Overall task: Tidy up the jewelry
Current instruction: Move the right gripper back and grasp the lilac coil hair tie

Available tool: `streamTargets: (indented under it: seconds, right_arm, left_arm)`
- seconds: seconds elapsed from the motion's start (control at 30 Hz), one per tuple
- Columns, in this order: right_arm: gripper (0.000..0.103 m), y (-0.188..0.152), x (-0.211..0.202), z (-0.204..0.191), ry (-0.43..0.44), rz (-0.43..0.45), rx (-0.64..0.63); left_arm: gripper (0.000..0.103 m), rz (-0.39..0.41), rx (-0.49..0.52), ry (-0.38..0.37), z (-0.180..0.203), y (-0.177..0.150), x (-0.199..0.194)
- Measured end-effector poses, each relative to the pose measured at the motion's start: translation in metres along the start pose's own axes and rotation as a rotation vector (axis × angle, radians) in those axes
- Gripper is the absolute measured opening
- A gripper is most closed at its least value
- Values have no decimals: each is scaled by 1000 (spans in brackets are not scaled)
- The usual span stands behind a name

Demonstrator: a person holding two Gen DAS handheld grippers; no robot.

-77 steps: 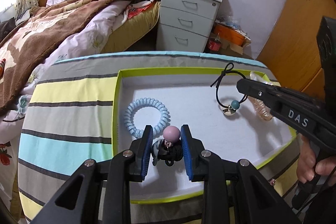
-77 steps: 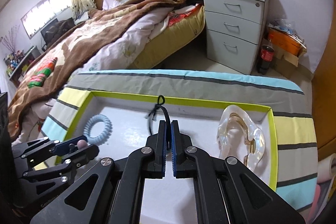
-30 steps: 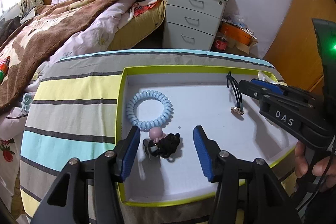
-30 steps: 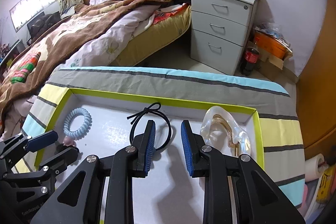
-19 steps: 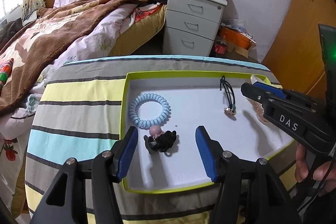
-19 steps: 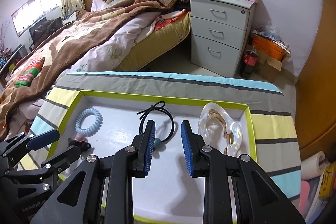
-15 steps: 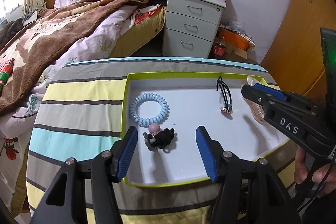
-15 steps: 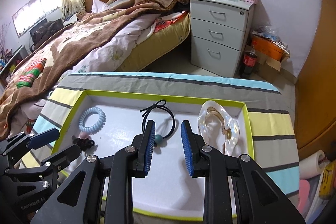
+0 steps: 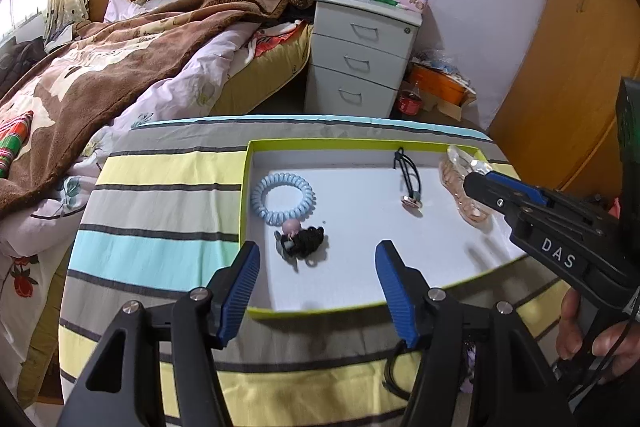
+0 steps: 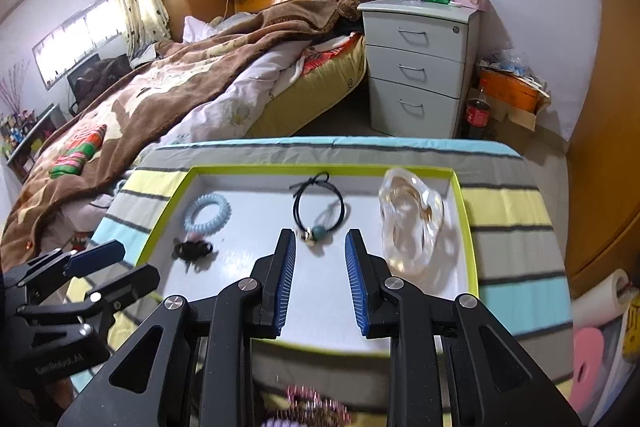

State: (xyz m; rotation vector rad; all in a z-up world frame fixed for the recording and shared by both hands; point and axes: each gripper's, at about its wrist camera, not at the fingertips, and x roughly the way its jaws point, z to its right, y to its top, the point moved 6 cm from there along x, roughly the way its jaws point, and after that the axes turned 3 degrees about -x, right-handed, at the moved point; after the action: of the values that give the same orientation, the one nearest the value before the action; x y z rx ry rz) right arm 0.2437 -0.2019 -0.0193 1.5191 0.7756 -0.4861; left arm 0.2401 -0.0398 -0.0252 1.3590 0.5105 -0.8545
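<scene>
The left gripper [image 9: 316, 281] stands nearest, above the near rim of the tray [image 9: 320, 309]; its jaws are wide apart, have just been opening, and nothing is between them. The right gripper [image 10: 320, 269] also hangs over the tray with its jaws parted and empty. Inside the white tray with the green rim lie four pieces: the black hair tie with a pink bead [image 9: 302, 237], just behind it the light blue spiral band [image 9: 283, 199], further right the thin black cord with a teal bead [image 10: 318, 213], and the clear hair claw [image 10: 414, 219] at the right wall. The tray rests on a striped cloth [image 9: 160, 211]. Beyond are a bed [image 9: 120, 67] and a grey drawer cabinet [image 9: 360, 55].
</scene>
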Motion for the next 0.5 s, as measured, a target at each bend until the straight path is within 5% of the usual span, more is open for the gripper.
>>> streamTargets:
  seconds: [0.1, 0.5]
  right_arm:
    - [47, -14, -12, 0, 13, 13, 4]
    - [47, -66, -37, 11, 4, -4, 24]
  left_arm:
    - [65, 5, 1, -27, 1, -7, -7]
    - [67, -44, -2, -96, 8, -47, -17]
